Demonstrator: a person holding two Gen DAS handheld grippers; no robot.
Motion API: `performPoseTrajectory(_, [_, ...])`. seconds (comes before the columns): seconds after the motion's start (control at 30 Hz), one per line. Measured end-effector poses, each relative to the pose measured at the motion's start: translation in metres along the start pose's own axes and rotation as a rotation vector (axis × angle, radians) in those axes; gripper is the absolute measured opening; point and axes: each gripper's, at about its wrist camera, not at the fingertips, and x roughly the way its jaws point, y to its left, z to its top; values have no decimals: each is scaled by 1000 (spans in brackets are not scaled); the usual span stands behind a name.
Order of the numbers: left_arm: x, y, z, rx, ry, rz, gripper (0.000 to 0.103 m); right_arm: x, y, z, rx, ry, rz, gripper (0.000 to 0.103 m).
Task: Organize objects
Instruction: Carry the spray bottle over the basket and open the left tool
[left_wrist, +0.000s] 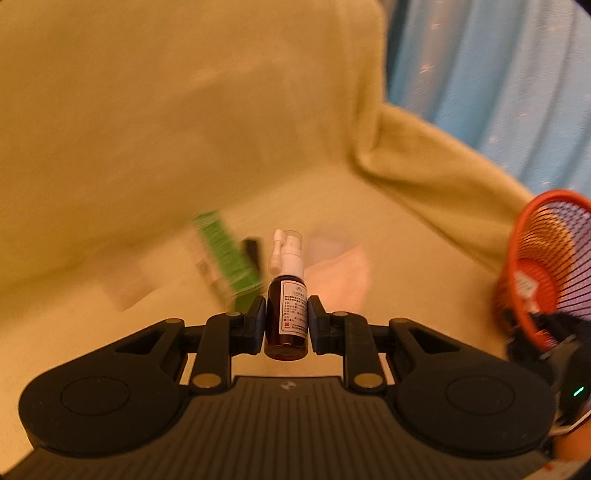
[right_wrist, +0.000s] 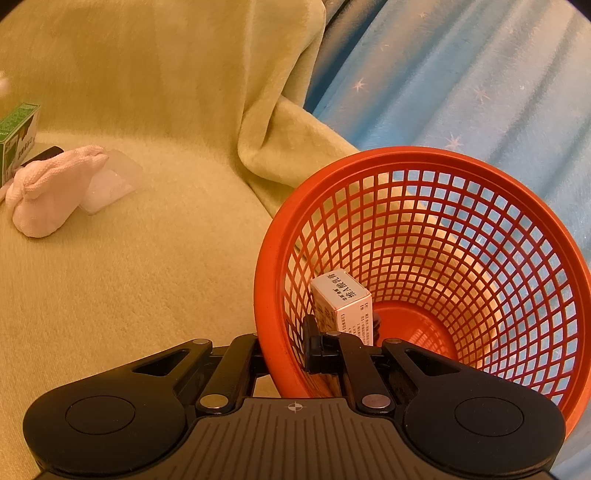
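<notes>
Sofa, yellow cover | done: one box (right_wrist: 341, 306) in basket (right_wrist: 424, 162) | left gripper (left_wrist: 286, 321) clamps spray bottle (left_wrist: 286, 317), lifted | right gripper (right_wrist: 284, 347) pinches basket rim | left: green box (right_wrist: 16, 140), sock (right_wrist: 48, 192), packet (right_wrist: 110, 184)

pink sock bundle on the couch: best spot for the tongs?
Grip the pink sock bundle across its narrower knotted upper part, coming from above. It lies loose and soft on the yellow cover, open on top, with a clear plastic piece beside it, so a side approach looks crowded.

A home: blanket-draped sofa (right_wrist: 166, 110) beside a starry blue curtain (right_wrist: 461, 81).
</notes>
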Motion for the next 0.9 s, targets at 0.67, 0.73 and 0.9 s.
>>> performPoseTrajectory(0.67, [-5,-192,67,402,-2,-458,19,1,0,3,16,-3,3,4])
performPoseTrajectory(0.73, [0,-209,71,439,2,-507,19,0,0,2,19,-4,4,4])
performPoseTrajectory(0.9, [6,-238,84,459,-25,-560,29,2,-1,3,20,-6,5,4])
